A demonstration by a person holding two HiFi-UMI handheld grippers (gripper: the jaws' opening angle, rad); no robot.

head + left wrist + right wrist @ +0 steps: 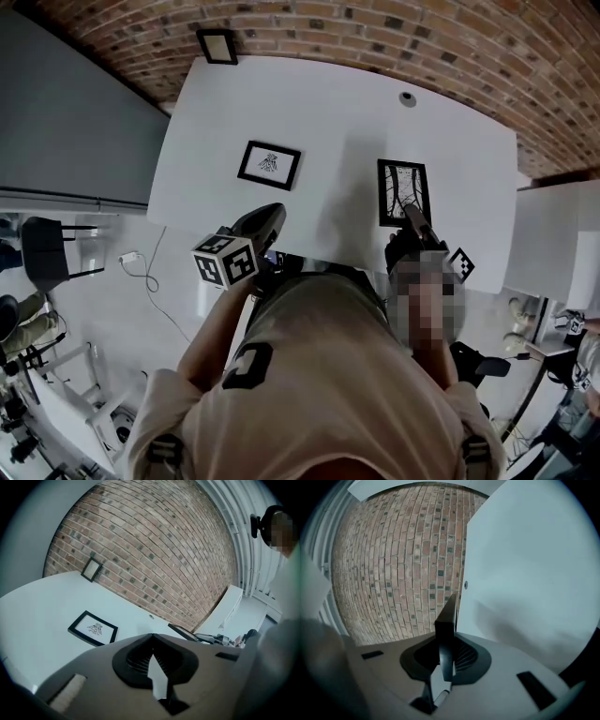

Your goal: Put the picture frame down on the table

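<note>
The right gripper (445,637) clamps the black picture frame (403,191) by its edge over the white table (328,94), left gripper (151,637) closed and empty, so setting down and releasing seem left

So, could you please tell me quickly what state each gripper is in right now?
Left gripper: jaws closed, holding nothing.
Right gripper: jaws closed on the edge of the picture frame.
</note>
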